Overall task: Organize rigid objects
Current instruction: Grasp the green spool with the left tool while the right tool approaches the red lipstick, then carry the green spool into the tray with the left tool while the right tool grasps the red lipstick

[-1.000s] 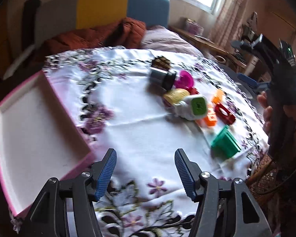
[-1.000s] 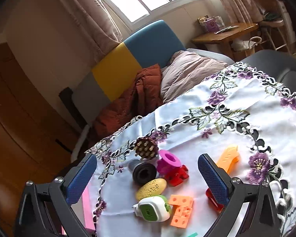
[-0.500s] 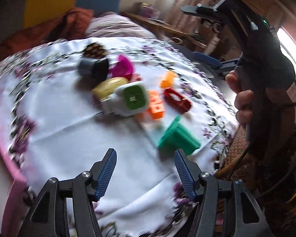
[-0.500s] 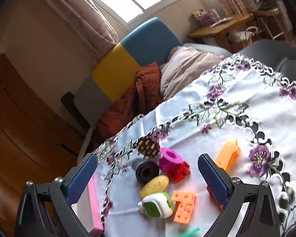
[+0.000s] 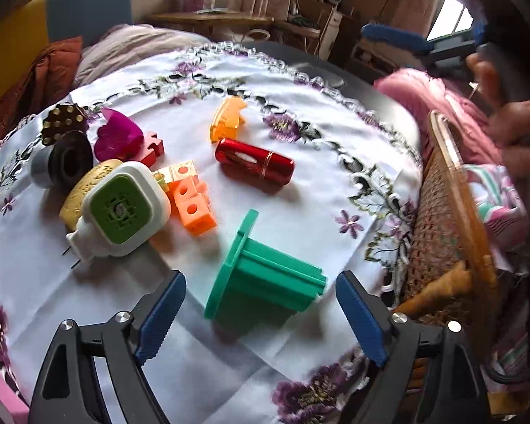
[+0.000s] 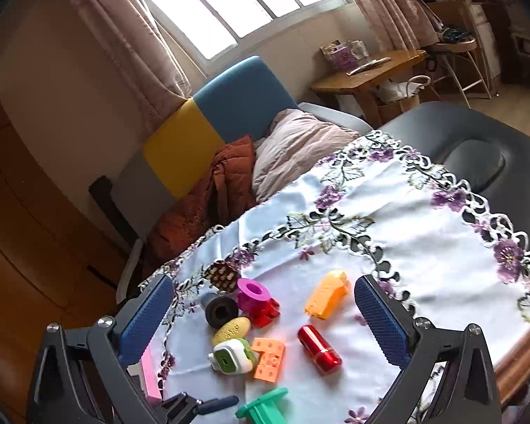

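The left gripper (image 5: pixel 259 312), jaws opening, straddles without touching a green flanged block (image 5: pixel 265 275) on the floral tablecloth (image 5: pixel 300 212), while the right gripper (image 6: pixel 261 318) hangs spread wide above.

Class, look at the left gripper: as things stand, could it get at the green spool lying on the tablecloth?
Probably yes: the left gripper is opening, the green spool lies between its fingers, nothing blocking.

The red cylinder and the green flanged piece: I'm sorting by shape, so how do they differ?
The red cylinder is round, glossy and plain-ended; the green flanged piece is matte, with a ribbed, blocky body and a wide flange at one end. The green piece looks bulkier. It lies between the left gripper's opening jaws, untouched; the cylinder lies farther off. Both lie on their sides on the tablecloth.
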{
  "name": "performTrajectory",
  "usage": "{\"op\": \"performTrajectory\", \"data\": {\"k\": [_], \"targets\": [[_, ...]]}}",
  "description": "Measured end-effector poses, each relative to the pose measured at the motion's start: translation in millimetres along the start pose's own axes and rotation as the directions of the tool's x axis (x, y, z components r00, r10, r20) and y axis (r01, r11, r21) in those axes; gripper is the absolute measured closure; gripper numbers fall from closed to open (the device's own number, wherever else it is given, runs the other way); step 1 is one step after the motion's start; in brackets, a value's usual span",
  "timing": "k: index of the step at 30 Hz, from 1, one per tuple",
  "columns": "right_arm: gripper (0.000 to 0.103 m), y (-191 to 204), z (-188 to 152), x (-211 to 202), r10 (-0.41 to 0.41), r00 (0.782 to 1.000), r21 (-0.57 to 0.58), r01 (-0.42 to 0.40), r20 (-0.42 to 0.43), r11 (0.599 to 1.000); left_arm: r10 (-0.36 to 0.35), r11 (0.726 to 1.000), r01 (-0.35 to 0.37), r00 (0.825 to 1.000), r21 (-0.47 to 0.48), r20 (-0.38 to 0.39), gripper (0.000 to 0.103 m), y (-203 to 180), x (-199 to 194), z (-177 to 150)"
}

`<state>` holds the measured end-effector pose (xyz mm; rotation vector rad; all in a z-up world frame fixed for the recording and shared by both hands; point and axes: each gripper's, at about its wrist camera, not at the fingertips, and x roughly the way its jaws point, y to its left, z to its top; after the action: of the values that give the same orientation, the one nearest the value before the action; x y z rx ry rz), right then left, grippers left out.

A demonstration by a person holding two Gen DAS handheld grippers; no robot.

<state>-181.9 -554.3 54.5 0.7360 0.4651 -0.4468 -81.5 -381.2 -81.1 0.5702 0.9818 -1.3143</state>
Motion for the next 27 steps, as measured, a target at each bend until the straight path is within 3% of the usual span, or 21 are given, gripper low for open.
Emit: {"op": "performTrajectory", "data": {"k": [2,3,4,7,11,15,19,23,27], "targets": [[0.000,-2,1,2,-0.017,1.000,0.001,0.017,-0.015,1.000,0.016,1.000,-0.015,1.000,0.013,-0.013,0.017,1,8,2],[0.000,-3,1,4,-0.030,0.999,0.001,0.030,-0.028,1.000,0.006,1.000,-0.006,1.000,0.018,-0.015,0.035,1,10,1],[0.000,-4,1,7,-0.045,0.998,0.000,0.045,-0.042,0.999,-0.011,1.000,0.011,1.000,0.015,-0.018,0.045,1,11,0],[0.000,-6,0,19,-0.082,0.991,-0.006,0.082,-0.109,0.997,-0.020,1.000,0.020,1.000,-0.007,0.003,0.045,4,7,-7],[0.000,-8,-8,48,-0.132,0.956,-0.040,0.126,-0.264,0.991,0.007,0.998,-0.005,0.999,-0.059,0.033,0.045,19,-10,-23],[0.003,2,-22,81,-0.224,0.883,-0.175,0.165,-0.413,0.971,0.056,0.989,-0.047,0.997,-0.140,0.061,0.046,41,-28,-44],[0.037,12,-36,110,-0.365,0.800,-0.329,0.223,-0.476,0.918,0.125,0.972,-0.106,0.989,-0.209,0.081,0.046,60,-43,-63],[0.041,8,-47,138,-0.474,0.699,-0.432,0.255,-0.536,0.865,0.141,0.961,-0.113,0.985,-0.254,0.097,0.045,72,-49,-72],[0.044,4,-48,155,-0.536,0.633,-0.485,0.274,-0.559,0.830,0.151,0.962,-0.121,0.983,-0.247,0.108,0.045,68,-47,-73]]}}
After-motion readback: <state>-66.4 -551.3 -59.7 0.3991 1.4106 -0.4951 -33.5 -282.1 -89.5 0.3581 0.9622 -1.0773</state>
